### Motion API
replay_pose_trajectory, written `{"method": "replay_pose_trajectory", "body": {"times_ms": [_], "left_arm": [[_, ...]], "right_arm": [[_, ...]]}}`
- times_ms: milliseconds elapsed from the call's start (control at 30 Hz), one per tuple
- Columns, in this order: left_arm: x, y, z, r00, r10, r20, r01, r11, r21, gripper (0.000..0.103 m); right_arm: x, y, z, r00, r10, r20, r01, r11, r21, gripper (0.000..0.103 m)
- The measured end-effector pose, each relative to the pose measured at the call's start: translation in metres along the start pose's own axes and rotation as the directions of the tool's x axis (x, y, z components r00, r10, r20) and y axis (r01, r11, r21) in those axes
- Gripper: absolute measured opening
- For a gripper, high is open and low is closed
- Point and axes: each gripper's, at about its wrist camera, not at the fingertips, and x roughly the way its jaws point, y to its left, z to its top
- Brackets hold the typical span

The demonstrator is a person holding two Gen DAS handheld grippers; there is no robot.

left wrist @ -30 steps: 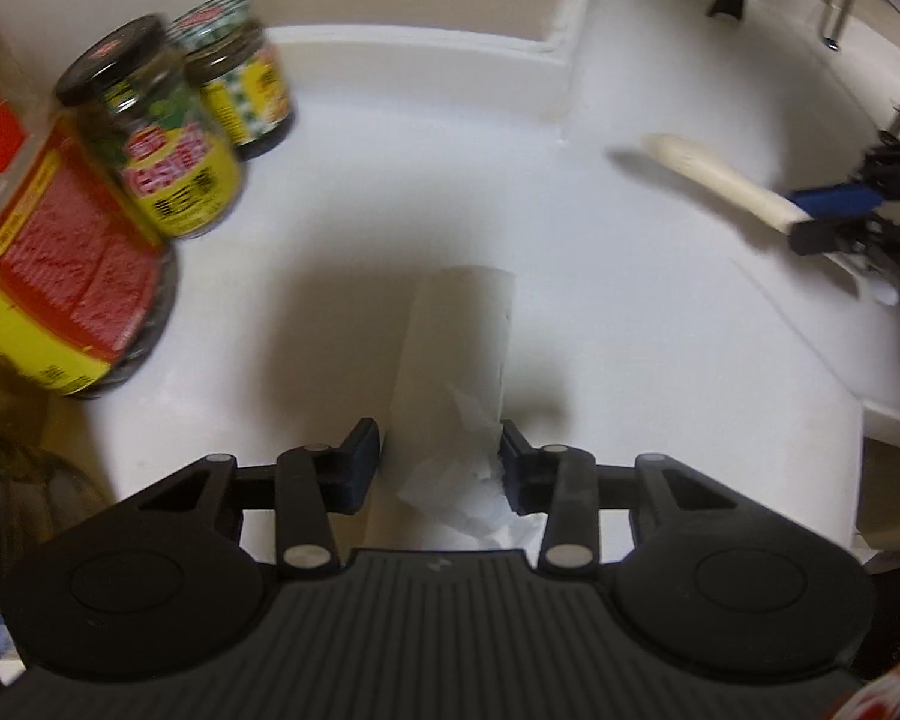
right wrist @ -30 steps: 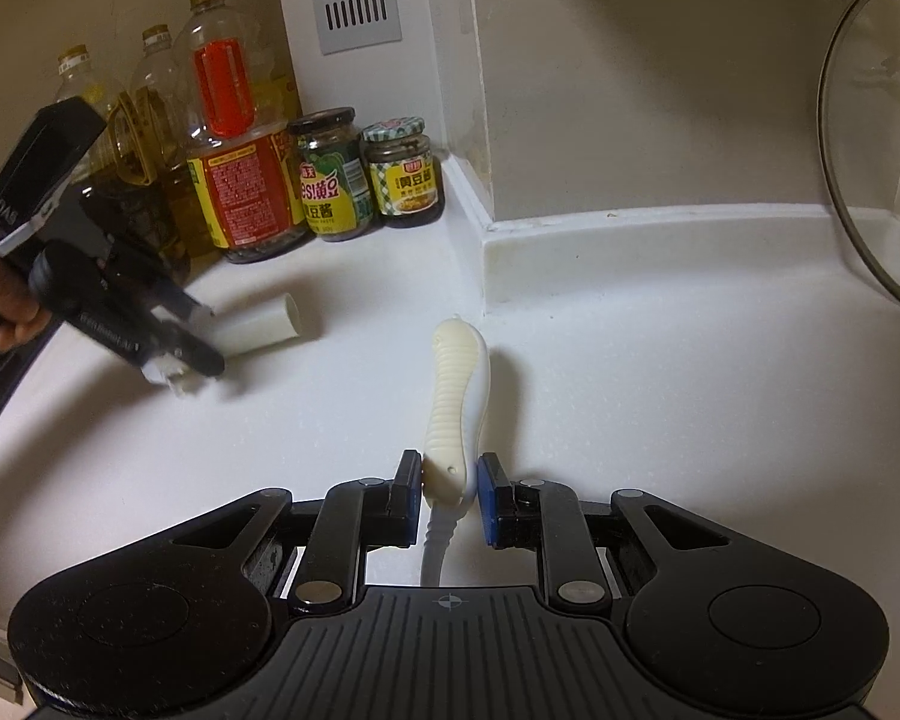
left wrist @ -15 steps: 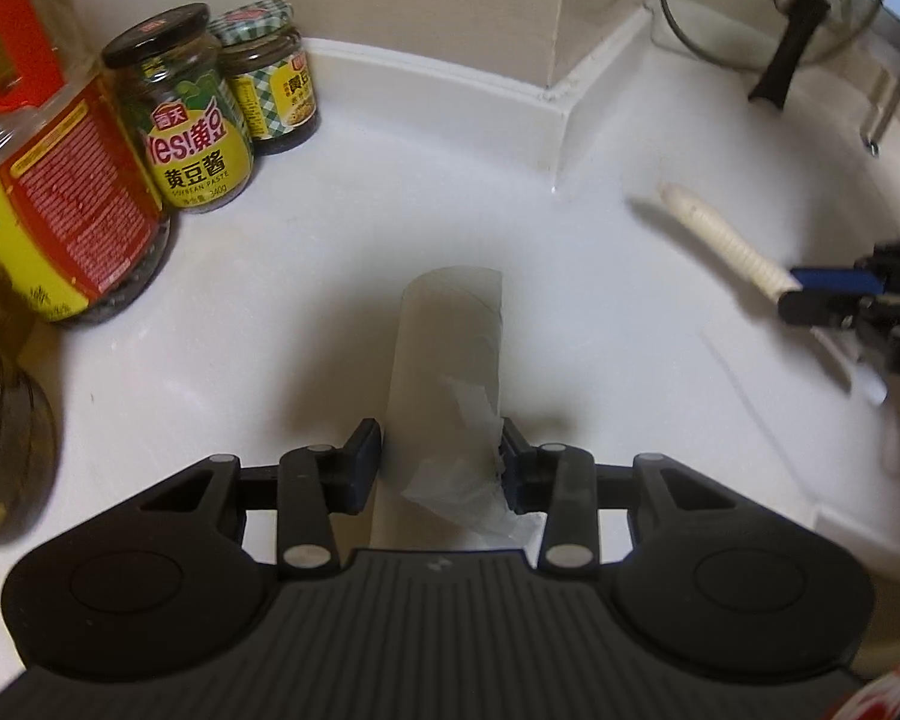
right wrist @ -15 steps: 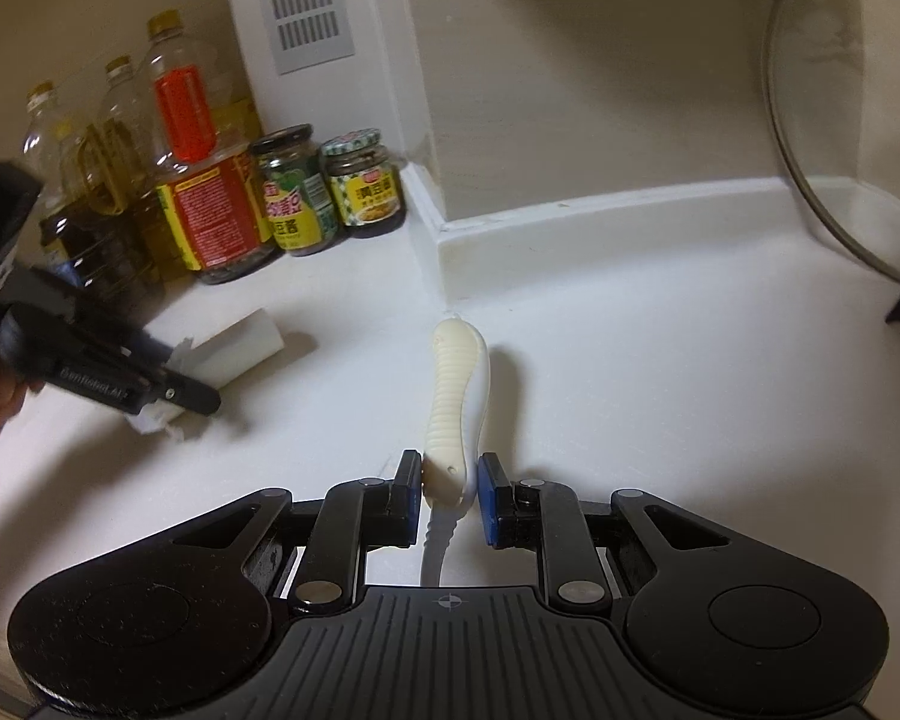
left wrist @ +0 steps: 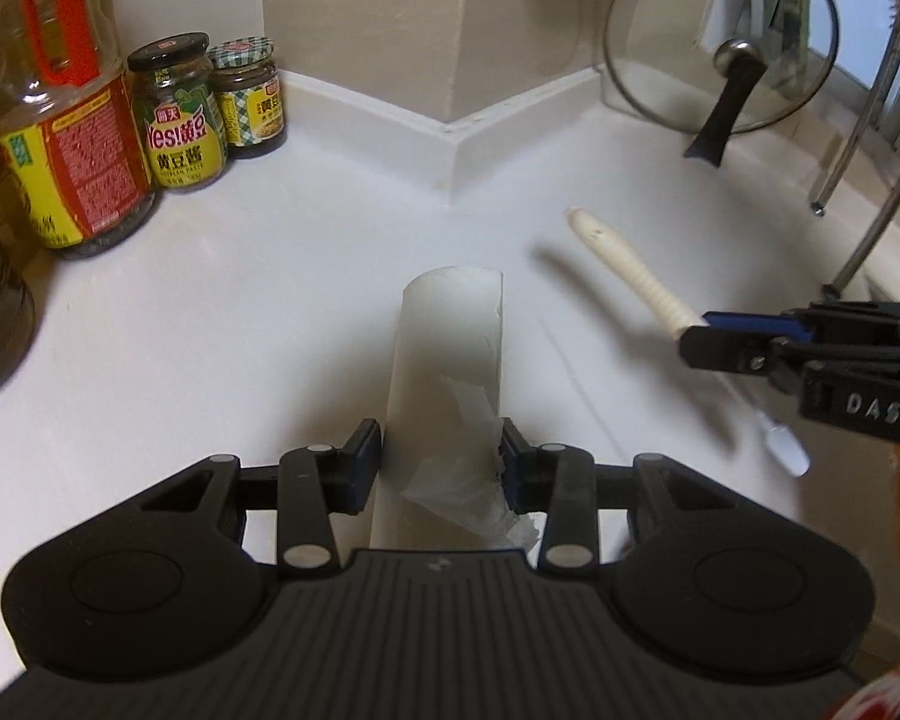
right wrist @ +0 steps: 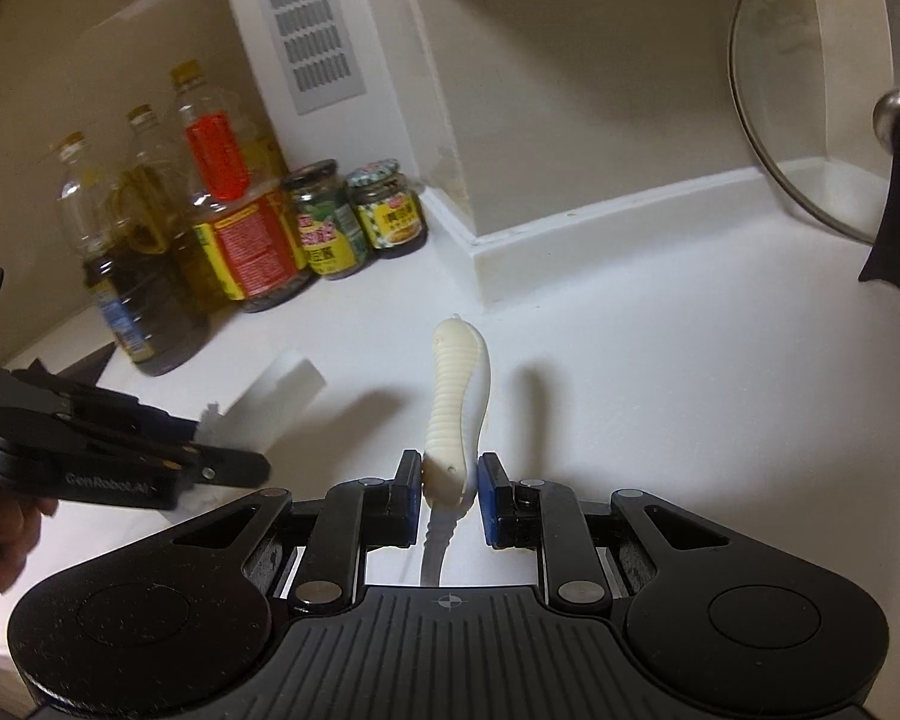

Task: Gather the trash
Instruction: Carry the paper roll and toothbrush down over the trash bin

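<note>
The left gripper (left wrist: pixel 442 459) fingers pinch a paper tube (left wrist: pixel 447 360); the right gripper (right wrist: pixel 448 495) fingers pinch a white ribbed handle (right wrist: pixel 456 396).

Two handheld grippers: the left gripper (left wrist: pixel 443 450) and the right gripper (right wrist: pixel 449 477). One empty paper roll tube (left wrist: pixel 447 360), with one torn scrap of tissue (left wrist: pixel 480 480) clinging to it. One cream-handled toothbrush (right wrist: pixel 456 408). Two sauce jars against the wall: one dark-lidded soybean paste jar (left wrist: pixel 180 114) and one checked-lidded jar (left wrist: pixel 249 97). Four oil bottles, counted from the right wrist view, the nearest to the jars being the red-handled bottle (right wrist: pixel 234 228). One glass pot lid (left wrist: pixel 723 36). One wall vent grille (right wrist: pixel 312 24). One white countertop (left wrist: pixel 210 312).
</note>
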Motion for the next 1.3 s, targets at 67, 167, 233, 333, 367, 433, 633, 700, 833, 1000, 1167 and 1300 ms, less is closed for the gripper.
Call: {"method": "replay_pose_trajectory", "body": {"times_ms": [67,167,233,333,367,433,633,700,833,1000,1167,1300], "left_arm": [[-0.01,-0.008,-0.011,1.0,-0.008,0.012,0.008,1.0,-0.019,0.036],[-0.024,-0.018,-0.027,1.0,-0.013,0.024,0.014,0.999,-0.04,0.036],[-0.033,-0.023,-0.036,1.0,-0.016,0.027,0.017,0.999,-0.048,0.037],[-0.046,-0.031,-0.052,1.0,-0.011,0.028,0.013,0.999,-0.05,0.037],[-0.051,-0.033,-0.057,1.0,-0.011,0.03,0.013,0.998,-0.054,0.037],[-0.059,-0.037,-0.066,0.999,-0.006,0.032,0.007,0.998,-0.055,0.037],[-0.075,-0.05,-0.096,1.0,-0.008,0.02,0.01,0.998,-0.068,0.037],[-0.079,-0.054,-0.105,1.0,-0.011,0.013,0.012,0.998,-0.068,0.037],[-0.081,-0.066,-0.126,1.0,-0.019,-0.01,0.019,0.998,-0.066,0.037],[-0.079,-0.076,-0.147,0.999,-0.035,-0.041,0.032,0.997,-0.074,0.037],[-0.071,-0.076,-0.163,0.997,-0.036,-0.071,0.03,0.996,-0.087,0.037],[-0.059,-0.07,-0.175,0.995,-0.027,-0.1,0.016,0.994,-0.112,0.037]], "right_arm": [[-0.009,0.01,-0.006,1.0,-0.002,0.003,0.002,1.0,-0.014,0.02],[-0.023,0.024,-0.02,1.0,0.001,0.003,-0.001,1.0,-0.015,0.02],[-0.033,0.031,-0.03,1.0,0.004,-0.001,-0.004,1.0,-0.014,0.02],[-0.047,0.04,-0.047,1.0,0.009,-0.009,-0.009,1.0,-0.014,0.02],[-0.052,0.042,-0.053,1.0,0.01,-0.012,-0.01,1.0,-0.009,0.02],[-0.062,0.046,-0.063,1.0,0.01,-0.017,-0.01,1.0,-0.004,0.02],[-0.084,0.058,-0.095,0.999,0.007,-0.038,-0.007,1.0,-0.007,0.02],[-0.089,0.061,-0.106,0.999,0.003,-0.05,-0.003,1.0,-0.01,0.02],[-0.093,0.065,-0.123,0.997,-0.003,-0.077,0.003,1.0,-0.006,0.02],[-0.091,0.068,-0.141,0.994,-0.01,-0.113,0.008,1.0,-0.016,0.02],[-0.085,0.068,-0.157,0.989,-0.023,-0.143,0.02,1.0,-0.023,0.02],[-0.075,0.064,-0.169,0.984,-0.031,-0.178,0.028,0.999,-0.02,0.02]]}}
